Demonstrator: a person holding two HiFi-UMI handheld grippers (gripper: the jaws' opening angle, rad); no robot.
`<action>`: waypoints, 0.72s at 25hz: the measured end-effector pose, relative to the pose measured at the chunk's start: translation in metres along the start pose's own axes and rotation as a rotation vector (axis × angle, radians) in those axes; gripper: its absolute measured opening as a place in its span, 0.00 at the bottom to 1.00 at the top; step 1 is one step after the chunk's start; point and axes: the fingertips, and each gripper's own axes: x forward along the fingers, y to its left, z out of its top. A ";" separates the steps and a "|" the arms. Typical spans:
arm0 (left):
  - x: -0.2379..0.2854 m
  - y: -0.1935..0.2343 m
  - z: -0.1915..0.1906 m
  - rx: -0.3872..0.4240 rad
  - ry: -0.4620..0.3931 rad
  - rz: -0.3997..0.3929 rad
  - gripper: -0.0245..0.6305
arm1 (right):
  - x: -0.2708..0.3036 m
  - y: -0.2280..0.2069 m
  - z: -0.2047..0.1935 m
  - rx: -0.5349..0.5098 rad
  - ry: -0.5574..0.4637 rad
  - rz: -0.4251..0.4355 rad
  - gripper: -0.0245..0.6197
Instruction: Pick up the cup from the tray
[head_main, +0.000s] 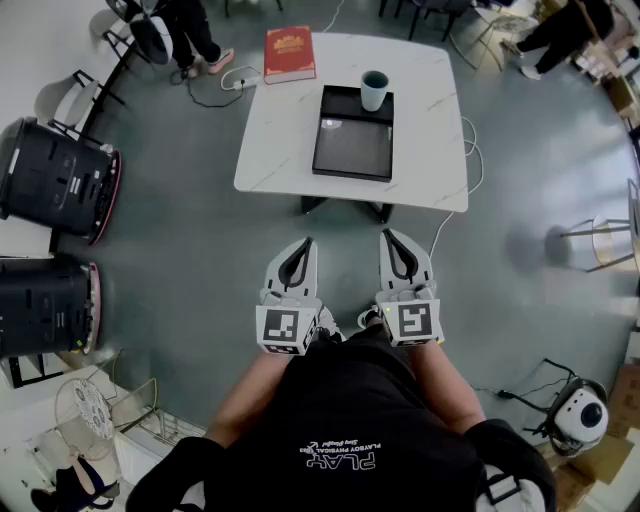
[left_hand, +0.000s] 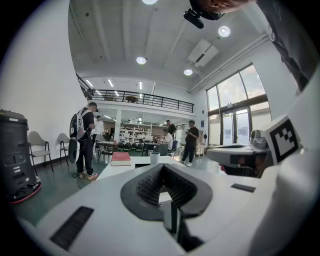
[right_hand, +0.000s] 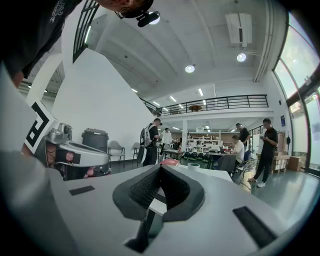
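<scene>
- My right gripper (head_main: 388, 235) has its jaws pressed together with nothing between them, and it points almost level out in front of me.
- My left gripper (head_main: 305, 242) sits just beside it, jaws likewise closed and empty.
- Both are close to my body, well apart from the tabletop (head_main: 280, 140) across a stretch of bare floor.
- On that tabletop lies a dark tray (head_main: 352, 150), and the cup (head_main: 375, 90) stands upright at the tray's far end, right of centre.
- A red book (head_main: 289, 53) lies on the far left corner, clear of the tray.
- As I judge it, I am at the very start: the approach has not begun.
- Next I need to step up to the tabletop, spread one gripper's jaws wide, reach over the tray and bring them round the cup's sides before closing.
</scene>
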 end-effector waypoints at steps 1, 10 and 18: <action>-0.003 0.001 0.001 -0.002 -0.001 0.005 0.04 | -0.002 0.002 0.003 0.004 -0.003 0.001 0.05; -0.014 0.005 0.000 -0.005 0.001 0.021 0.04 | -0.018 0.005 0.003 0.038 -0.035 -0.012 0.05; -0.015 0.003 0.003 -0.011 -0.012 0.033 0.04 | -0.030 -0.004 0.005 0.074 -0.039 -0.060 0.05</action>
